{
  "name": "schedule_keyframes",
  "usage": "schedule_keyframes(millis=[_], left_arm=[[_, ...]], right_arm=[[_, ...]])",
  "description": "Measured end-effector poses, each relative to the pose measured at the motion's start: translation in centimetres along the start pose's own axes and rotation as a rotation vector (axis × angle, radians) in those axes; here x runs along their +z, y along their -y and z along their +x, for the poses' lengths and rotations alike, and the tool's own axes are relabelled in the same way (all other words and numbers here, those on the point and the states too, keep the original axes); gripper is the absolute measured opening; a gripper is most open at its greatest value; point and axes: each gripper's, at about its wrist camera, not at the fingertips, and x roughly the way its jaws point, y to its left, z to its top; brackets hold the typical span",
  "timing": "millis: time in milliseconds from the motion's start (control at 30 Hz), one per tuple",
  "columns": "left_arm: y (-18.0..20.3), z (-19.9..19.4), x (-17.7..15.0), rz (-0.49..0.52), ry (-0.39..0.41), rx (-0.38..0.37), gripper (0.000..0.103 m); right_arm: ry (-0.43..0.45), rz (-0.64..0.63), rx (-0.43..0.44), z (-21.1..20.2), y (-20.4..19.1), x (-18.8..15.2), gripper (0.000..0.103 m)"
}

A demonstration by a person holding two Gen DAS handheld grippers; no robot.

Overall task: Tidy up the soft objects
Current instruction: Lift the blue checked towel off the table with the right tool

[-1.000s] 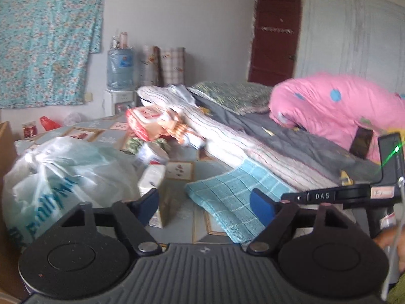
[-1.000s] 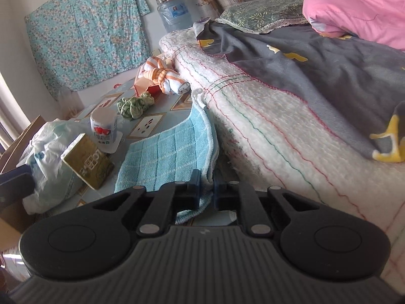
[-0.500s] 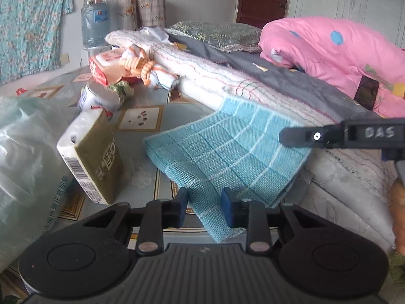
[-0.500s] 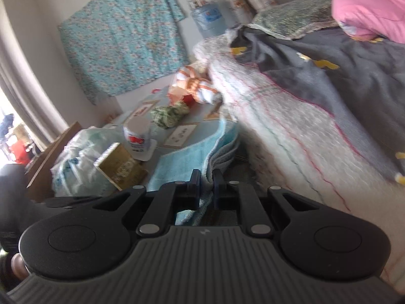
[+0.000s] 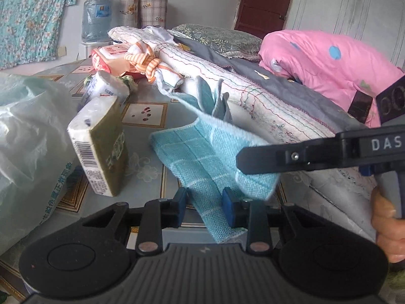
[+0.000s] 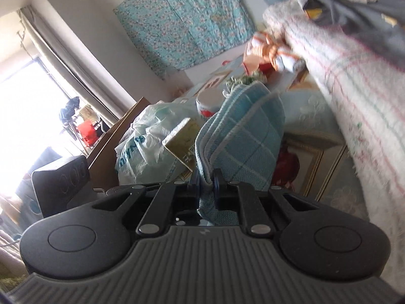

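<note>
Soft daylight fills the room I work in, and my left wrist view is evenly lit and sharp, with only faint shadows on the tabletop. In my right wrist view the window at the left is blown out to white glare, and the blanket at the right is smeared by motion blur. Both views bow strongly at the edges and darken in the corners.

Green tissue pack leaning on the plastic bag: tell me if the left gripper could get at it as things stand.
Probably not yet. The left gripper has the blue towel between its fingers; the green tissue pack stands close on its left, unobstructed.
</note>
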Motion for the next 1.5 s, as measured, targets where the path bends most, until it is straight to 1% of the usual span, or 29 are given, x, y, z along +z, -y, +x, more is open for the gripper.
schedule_keyframes(millis=[100, 233, 333, 467, 600, 700, 800, 933, 1000, 1133, 1200, 1233, 1300, 1367, 1433, 1500], left_arm=[[-0.7, -0.5, 0.0, -0.026, -0.006, -0.006, 0.032], [-1.6, -2.0, -0.1, -0.046, 0.013, 0.004, 0.032], [-2.2, -3.4, 0.0, -0.068, 0.042, 0.011, 0.032], [-2.4, -4.4, 0.3, -0.080, 0.075, 0.021, 0.032], [-2.3, -4.5, 0.6, -0.092, 0.085, 0.013, 0.032], [-2.2, -4.2, 0.8, -0.102, 0.081, -0.009, 0.034], [-2.0, -3.2, 1.0, -0.115, 0.049, -0.028, 0.034], [-2.8, -1.6, 1.0, -0.204, -0.008, -0.072, 0.034], [-3.3, -0.9, 1.0, -0.230, -0.029, -0.071, 0.034], [-3.9, -0.1, 1.0, -0.251, -0.057, -0.060, 0.034], [-3.9, -0.1, 1.1, -0.252, -0.057, -0.066, 0.035], [-4.0, -0.1, 1.1, -0.251, -0.058, -0.070, 0.035], [-4.0, 0.0, 1.2, -0.256, -0.060, -0.077, 0.036], [-4.2, 0.0, 1.2, -0.265, -0.061, -0.090, 0.037], [-4.3, 0.0, 1.2, -0.270, -0.061, -0.100, 0.039], [-4.4, 0.0, 1.2, -0.277, -0.060, -0.113, 0.040]], right_arm=[[-0.033, 0.075, 0.041, 0.5, 1.1, -0.3, 0.011], [-0.071, 0.113, 0.036, 1.1, 1.6, -0.7, 0.012], [-0.093, 0.146, 0.050, 1.5, 2.0, -0.8, 0.015], [-0.104, 0.168, 0.068, 1.4, 2.0, -1.2, 0.032], [-0.091, 0.119, 0.047, 0.7, 0.9, -1.2, 0.050], [-0.081, 0.061, 0.011, 0.2, 0.0, -1.5, 0.056], [-0.069, 0.008, -0.033, -0.1, -0.7, -1.9, 0.056], [-0.050, -0.097, -0.086, -0.4, -1.8, -2.7, 0.056], [-0.049, -0.142, -0.110, -0.4, -2.3, -3.0, 0.057], [-0.037, -0.165, -0.123, -1.6, -2.6, -2.8, 0.057], [-0.004, -0.169, -0.145, -2.6, -2.6, -2.4, 0.061], [0.016, -0.161, -0.151, -3.2, -2.5, -2.1, 0.062], [0.066, -0.111, -0.138, -4.0, -1.8, -1.4, 0.071], [0.103, -0.017, -0.128, -4.0, -0.4, -0.6, 0.073], [0.100, 0.072, -0.154, -3.0, 0.9, 0.1, 0.073], [0.073, 0.131, -0.195, -1.4, 1.7, 0.4, 0.073]])
